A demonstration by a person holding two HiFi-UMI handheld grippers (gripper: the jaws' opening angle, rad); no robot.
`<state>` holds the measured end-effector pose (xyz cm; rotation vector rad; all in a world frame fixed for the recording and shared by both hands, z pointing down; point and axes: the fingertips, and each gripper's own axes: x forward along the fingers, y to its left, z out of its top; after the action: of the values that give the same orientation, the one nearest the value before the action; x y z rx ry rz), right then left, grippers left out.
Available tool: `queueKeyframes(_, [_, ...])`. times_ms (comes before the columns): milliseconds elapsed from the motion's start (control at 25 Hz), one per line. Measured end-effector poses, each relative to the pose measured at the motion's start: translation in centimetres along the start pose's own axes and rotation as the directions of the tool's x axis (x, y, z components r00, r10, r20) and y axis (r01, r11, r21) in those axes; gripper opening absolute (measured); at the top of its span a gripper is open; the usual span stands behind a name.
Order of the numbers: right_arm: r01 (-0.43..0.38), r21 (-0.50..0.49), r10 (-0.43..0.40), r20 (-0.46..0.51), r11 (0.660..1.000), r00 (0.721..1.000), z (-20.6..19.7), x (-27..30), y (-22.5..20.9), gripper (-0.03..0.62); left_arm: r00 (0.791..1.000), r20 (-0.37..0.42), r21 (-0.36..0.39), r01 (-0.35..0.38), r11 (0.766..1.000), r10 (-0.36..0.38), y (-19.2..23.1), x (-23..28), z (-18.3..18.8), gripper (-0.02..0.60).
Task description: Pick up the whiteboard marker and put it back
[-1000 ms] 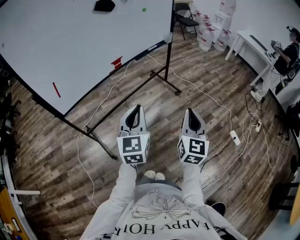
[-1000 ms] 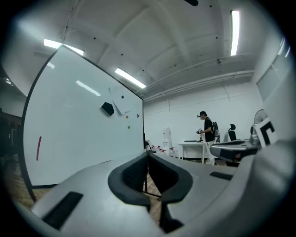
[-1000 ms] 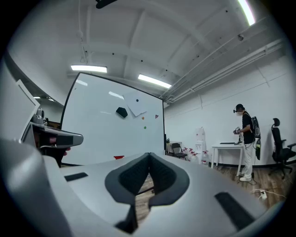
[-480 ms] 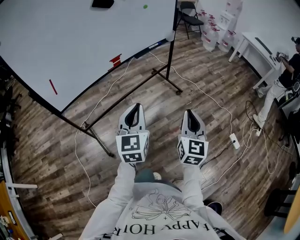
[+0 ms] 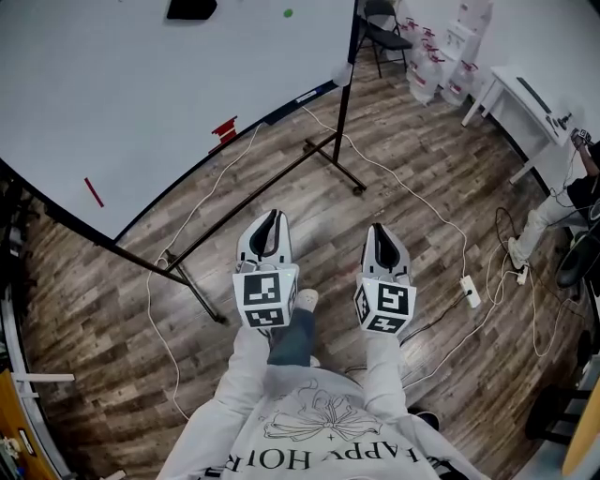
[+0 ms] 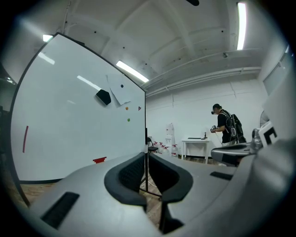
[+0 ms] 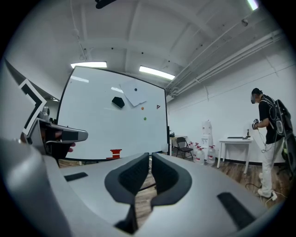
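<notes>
A big whiteboard (image 5: 141,84) on a black stand fills the upper left of the head view. A thin red stick-like mark (image 5: 94,191) shows on its face, marker or drawn line I cannot tell; it also shows as the red mark (image 6: 25,139). A small red thing (image 5: 223,128) sits at the board's lower ledge. My left gripper (image 5: 269,225) and right gripper (image 5: 383,234) are held side by side over the wood floor, well short of the board, both shut and empty. From its own camera the left gripper (image 6: 146,159) points toward the board's right edge; the right gripper (image 7: 151,157) points at the board.
The stand's black legs (image 5: 328,164) and a white cable (image 5: 412,202) cross the floor ahead. A power strip (image 5: 470,291) lies to the right. A white table (image 5: 511,98), a chair (image 5: 389,28) and jugs (image 5: 427,70) stand at the back right, with a person (image 6: 226,127) there.
The view has shifted forward toward the board, and a leg has swung forward between my arms. Both grippers stay shut and side by side.
</notes>
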<state>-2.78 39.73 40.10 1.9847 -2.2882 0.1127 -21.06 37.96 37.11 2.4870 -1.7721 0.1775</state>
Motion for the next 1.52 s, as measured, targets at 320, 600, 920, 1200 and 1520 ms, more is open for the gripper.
queueKeyframes(320, [0.034,-0.005,-0.033,0.011,0.999,0.999,2.4,11.2,-3.0,0.005,0.998,0.031,-0.015,0.058,0.998,-0.057,2.5,11.7,2.3,0.008])
queueKeyframes(600, [0.061,-0.008,-0.060,0.028,0.998,0.998,4.5,19.9,-4.7,0.005,0.992,0.033,-0.007,0.125,0.992,-0.125,4.7,21.1,4.0,0.084])
queueKeyframes(920, [0.064,0.004,-0.064,-0.011,0.998,0.998,3.5,26.1,-6.1,0.005,0.989,-0.041,0.031,0.142,0.989,-0.141,6.2,28.2,3.0,0.101])
queueKeyframes(1200, [0.044,0.003,-0.044,-0.054,0.999,0.998,2.2,31.9,-8.5,0.005,0.984,-0.110,0.033,0.142,0.989,-0.138,6.2,34.4,1.6,0.118])
queueKeyframes(1520, [-0.027,-0.012,0.027,-0.057,1.000,0.998,2.7,40.6,-14.2,0.005,0.986,-0.153,0.049,0.076,0.996,-0.068,5.0,43.5,1.1,0.118])
